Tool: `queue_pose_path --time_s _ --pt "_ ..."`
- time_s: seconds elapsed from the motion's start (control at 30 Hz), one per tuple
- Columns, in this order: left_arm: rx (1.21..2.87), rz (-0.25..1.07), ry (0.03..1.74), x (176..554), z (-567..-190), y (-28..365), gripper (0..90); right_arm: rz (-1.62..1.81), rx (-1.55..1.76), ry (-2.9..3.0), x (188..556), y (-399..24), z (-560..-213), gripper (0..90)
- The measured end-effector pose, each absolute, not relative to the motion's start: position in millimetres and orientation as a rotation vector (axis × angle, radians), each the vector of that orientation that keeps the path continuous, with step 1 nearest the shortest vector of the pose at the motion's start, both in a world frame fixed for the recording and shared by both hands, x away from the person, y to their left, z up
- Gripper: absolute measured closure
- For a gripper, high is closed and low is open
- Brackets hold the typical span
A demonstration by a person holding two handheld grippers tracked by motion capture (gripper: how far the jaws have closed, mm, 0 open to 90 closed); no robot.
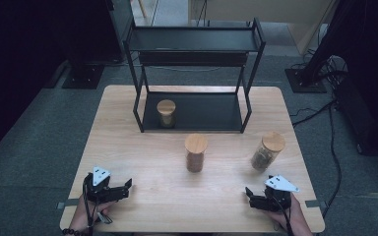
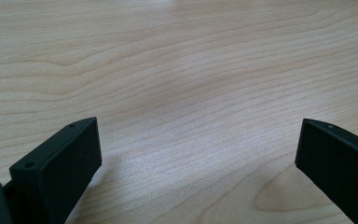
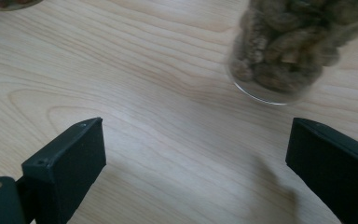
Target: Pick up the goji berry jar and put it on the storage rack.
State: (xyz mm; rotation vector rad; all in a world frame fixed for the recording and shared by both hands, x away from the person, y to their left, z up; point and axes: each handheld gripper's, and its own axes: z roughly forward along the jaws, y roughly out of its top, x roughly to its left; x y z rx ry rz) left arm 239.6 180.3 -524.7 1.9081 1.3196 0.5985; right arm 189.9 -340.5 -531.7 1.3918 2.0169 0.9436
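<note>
Right gripper view alone shows walnut jar [image 3: 289, 51] beyond the spread right hand-held gripper [image 3: 196, 154]

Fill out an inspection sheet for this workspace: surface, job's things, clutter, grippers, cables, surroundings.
Surface: light wooden table, bare in front.
Job's things: right jar with brown lumpy contents, nearest the right gripper; middle jar; small jar on the lower level of the black shelf rack. All upright, wooden lids on.
Clutter: nothing seen.
Grippers: left gripper open over bare wood; right gripper open, short of the right jar.
Cables: black cables on the floor at right.
Surroundings: grey carpet, dark stands.
</note>
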Motion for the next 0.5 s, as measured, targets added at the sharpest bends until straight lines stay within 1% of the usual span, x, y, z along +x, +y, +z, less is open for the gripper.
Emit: queue_pose_path --time_s 0.5 --pt "1.91 0.599 1.318 239 -525 180 0.5 0.958 1.336 2.065 203 -307 -531 4.4"
